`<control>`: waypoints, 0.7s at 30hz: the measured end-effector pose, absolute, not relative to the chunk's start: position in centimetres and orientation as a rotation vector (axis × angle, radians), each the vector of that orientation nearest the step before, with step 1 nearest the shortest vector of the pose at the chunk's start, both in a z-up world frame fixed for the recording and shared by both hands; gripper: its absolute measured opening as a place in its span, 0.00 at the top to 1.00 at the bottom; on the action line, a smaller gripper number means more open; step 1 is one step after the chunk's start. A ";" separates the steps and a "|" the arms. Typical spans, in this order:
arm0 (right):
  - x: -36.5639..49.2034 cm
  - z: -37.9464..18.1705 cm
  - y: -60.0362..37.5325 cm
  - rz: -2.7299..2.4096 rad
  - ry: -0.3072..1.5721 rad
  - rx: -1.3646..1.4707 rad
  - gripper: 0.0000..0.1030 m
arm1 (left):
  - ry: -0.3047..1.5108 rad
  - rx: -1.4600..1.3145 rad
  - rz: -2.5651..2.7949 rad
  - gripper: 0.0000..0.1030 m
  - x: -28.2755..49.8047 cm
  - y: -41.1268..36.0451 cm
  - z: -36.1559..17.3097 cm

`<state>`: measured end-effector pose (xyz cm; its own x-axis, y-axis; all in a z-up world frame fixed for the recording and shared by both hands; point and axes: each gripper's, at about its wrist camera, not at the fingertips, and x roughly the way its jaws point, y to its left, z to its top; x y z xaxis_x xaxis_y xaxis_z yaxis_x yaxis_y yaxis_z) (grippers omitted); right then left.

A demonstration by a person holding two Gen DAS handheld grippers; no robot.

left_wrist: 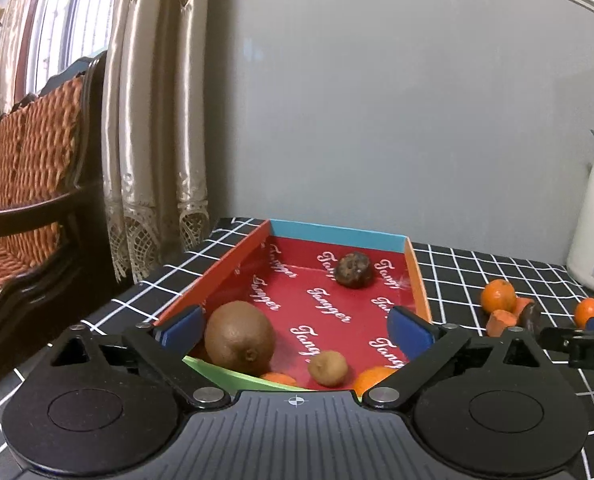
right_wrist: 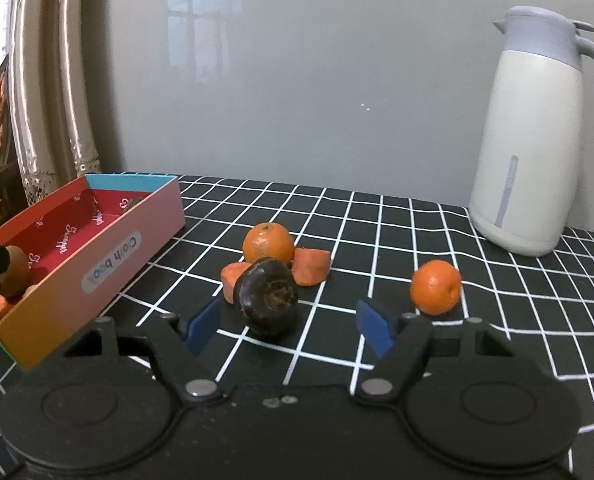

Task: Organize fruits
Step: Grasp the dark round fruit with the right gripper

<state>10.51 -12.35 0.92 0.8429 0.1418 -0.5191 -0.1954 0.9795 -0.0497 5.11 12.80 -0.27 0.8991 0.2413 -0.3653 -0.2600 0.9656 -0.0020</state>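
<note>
"Cloth book" label [right_wrist: 113, 258] on box [right_wrist: 69, 300], "Tangper" script [left_wrist: 329, 305] inside

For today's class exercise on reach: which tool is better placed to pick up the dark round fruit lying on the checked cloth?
Right. The right tool is open around the dark round fruit; the left tool hangs open over the red cardboard box.
</note>
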 end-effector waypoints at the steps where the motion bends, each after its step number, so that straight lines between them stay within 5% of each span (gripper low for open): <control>1: 10.7 0.9 -12.3 0.182 0.541 -0.107 0.29 | 0.373 -0.053 0.262 0.04 5.2 13.1 -0.3; 16: 14.1 -0.4 -11.8 0.219 0.608 -0.023 0.32 | 0.369 -0.043 0.301 0.04 5.8 13.9 -0.5; 19: 14.5 -0.7 -11.6 0.222 0.624 -0.028 0.57 | 0.364 -0.032 0.341 0.04 6.1 14.4 -0.5; 21: 14.5 -0.8 -11.3 0.222 0.629 -0.043 0.59 | 0.375 -0.045 0.356 0.04 6.3 14.9 -0.6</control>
